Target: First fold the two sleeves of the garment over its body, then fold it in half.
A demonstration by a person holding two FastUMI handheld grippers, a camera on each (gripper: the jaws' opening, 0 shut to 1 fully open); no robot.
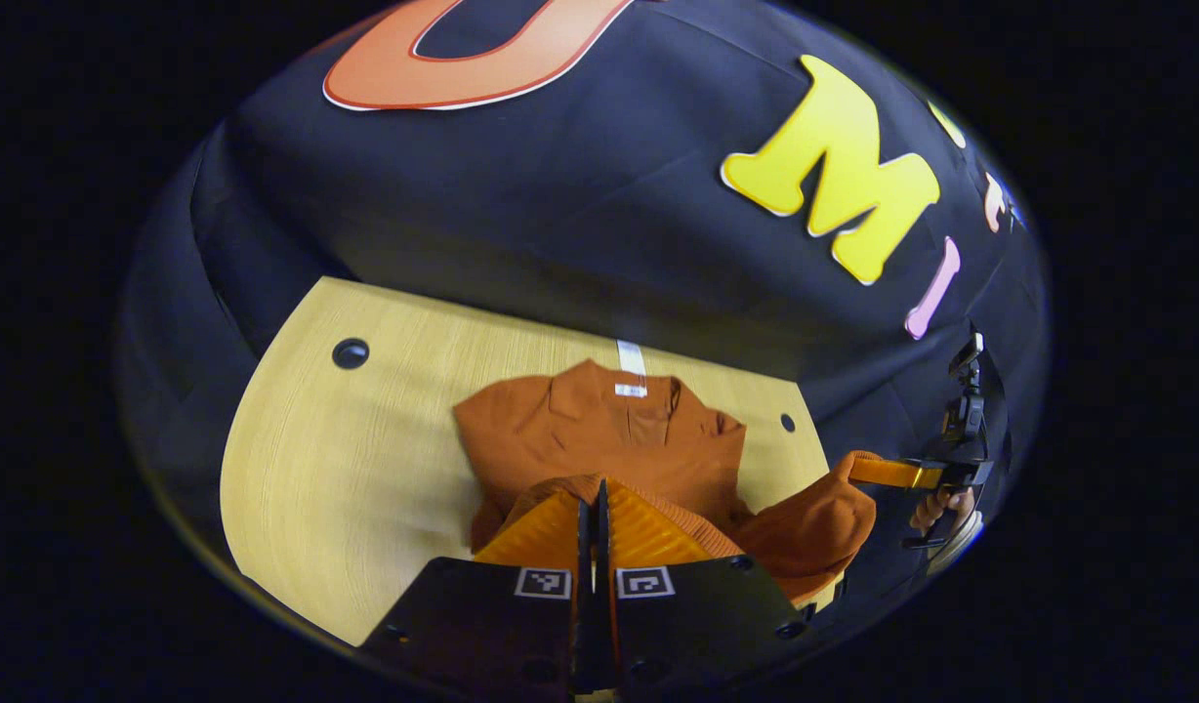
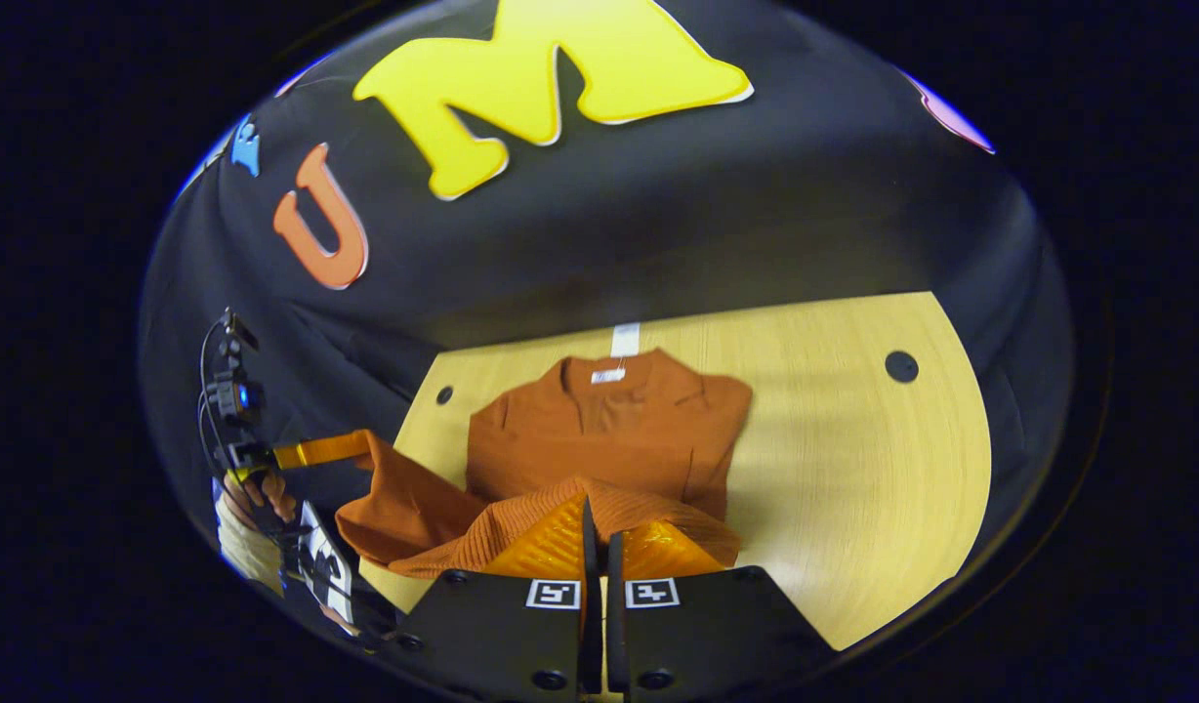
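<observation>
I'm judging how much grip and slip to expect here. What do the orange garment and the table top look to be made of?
The garment looks like a soft rib-knit fabric, matte: fine ribs show along the hem lifted near the right gripper, and it drapes in loose folds. The table looks like pale wood or wood-look laminate: straight grain lines, smooth with a slight sheen. Which one, the pictures leave open.

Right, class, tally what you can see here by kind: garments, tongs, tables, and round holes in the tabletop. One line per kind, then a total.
Garments: 1, the rust-orange garment.
Tongs: 2, the left tongs and the right tongs, each pinching the garment's hem.
Tables: 1, the wooden table.
Round holes: 2, one and another.
Total: 6.
</observation>
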